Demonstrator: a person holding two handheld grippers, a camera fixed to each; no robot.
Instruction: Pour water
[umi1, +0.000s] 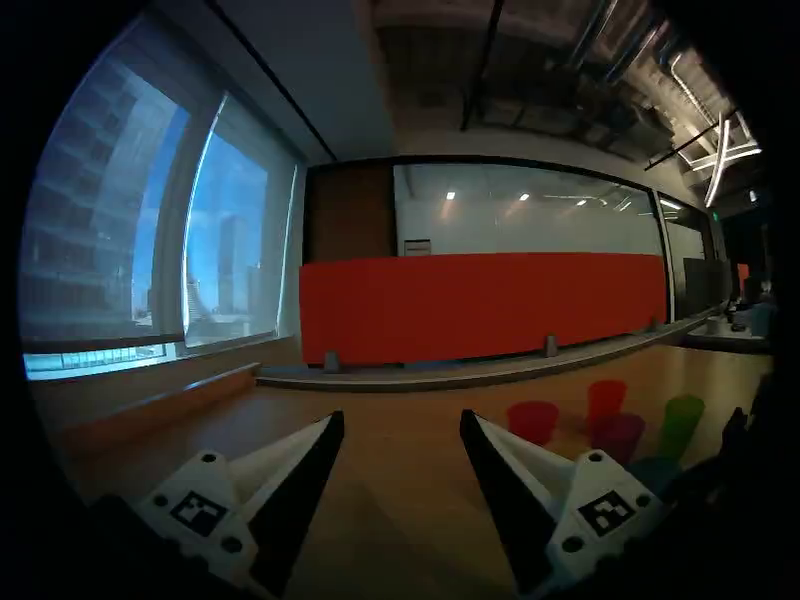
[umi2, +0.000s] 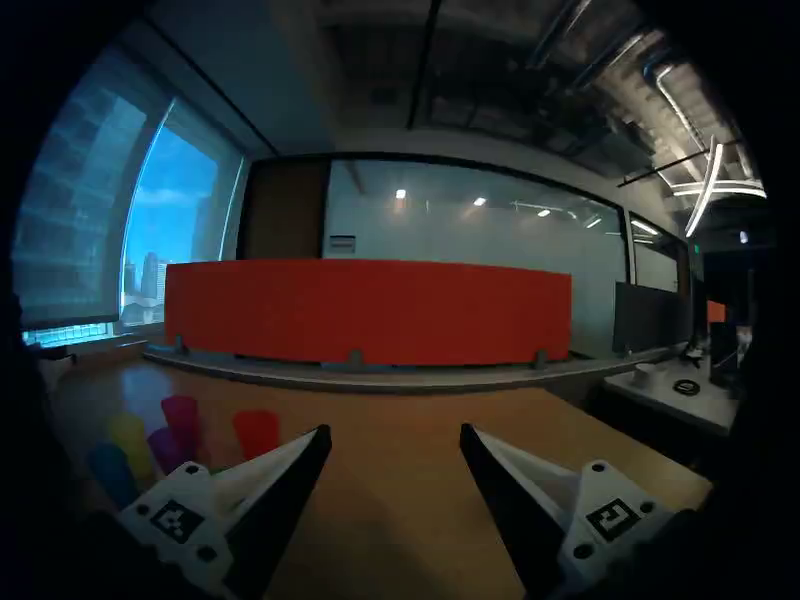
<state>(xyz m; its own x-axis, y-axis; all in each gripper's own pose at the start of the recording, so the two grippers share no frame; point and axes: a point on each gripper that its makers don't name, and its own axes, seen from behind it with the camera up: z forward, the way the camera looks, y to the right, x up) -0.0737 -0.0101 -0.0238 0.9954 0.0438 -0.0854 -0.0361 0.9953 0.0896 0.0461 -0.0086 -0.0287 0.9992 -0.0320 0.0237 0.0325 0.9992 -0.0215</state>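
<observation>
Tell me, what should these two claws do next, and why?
Probably swing the right gripper leftward toward the red cup: it and the left gripper are open and empty, and that cup stands on the table, left of its fingers.

Five plastic cups standing close together: red cup (umi2: 257, 432), magenta cup (umi2: 181, 418), purple cup (umi2: 165, 447), yellow-green cup (umi2: 131, 438) and blue cup (umi2: 110, 470). All lie ahead and left of the right gripper (umi2: 395, 430), and ahead and right of the left gripper (umi1: 401, 415). Contents cannot be told.
</observation>
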